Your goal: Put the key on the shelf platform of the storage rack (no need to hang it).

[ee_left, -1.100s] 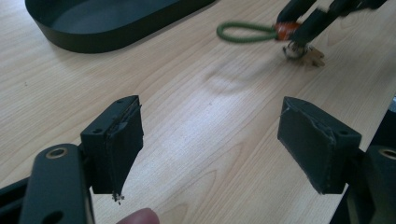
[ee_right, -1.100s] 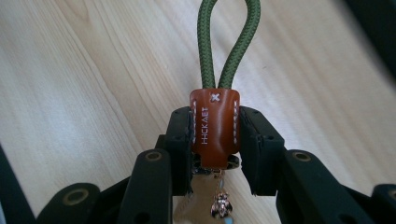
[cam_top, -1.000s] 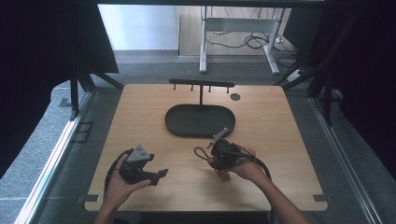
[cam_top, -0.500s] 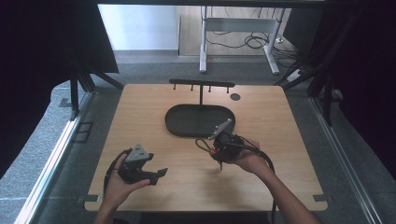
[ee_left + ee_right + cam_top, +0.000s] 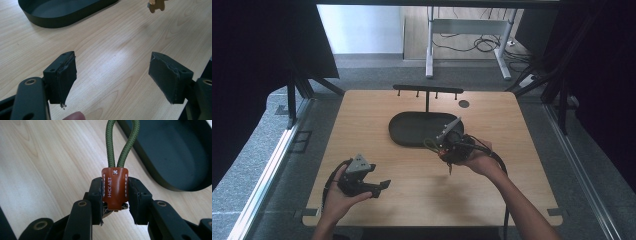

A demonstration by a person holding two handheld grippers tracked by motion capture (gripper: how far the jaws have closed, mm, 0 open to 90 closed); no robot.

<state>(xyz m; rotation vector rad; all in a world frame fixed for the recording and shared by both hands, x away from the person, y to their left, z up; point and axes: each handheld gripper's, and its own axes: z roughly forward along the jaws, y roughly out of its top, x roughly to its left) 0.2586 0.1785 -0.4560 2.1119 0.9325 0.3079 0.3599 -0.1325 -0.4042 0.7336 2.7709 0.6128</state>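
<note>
Right gripper (image 5: 115,202) pinching brown leather tab (image 5: 115,188) of green cord loop (image 5: 122,142); black oval tray (image 5: 175,152) just beside; left gripper (image 5: 112,75) spread.

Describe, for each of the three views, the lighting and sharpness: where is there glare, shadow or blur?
High view: the table is evenly lit, its surroundings dark, bright floor beyond. Left gripper view: a pale sheen on the wood between the open left gripper; the tray looks slightly soft. Right gripper view: the leather tag in the right gripper is sharp, the green cord loop softer above.
</note>
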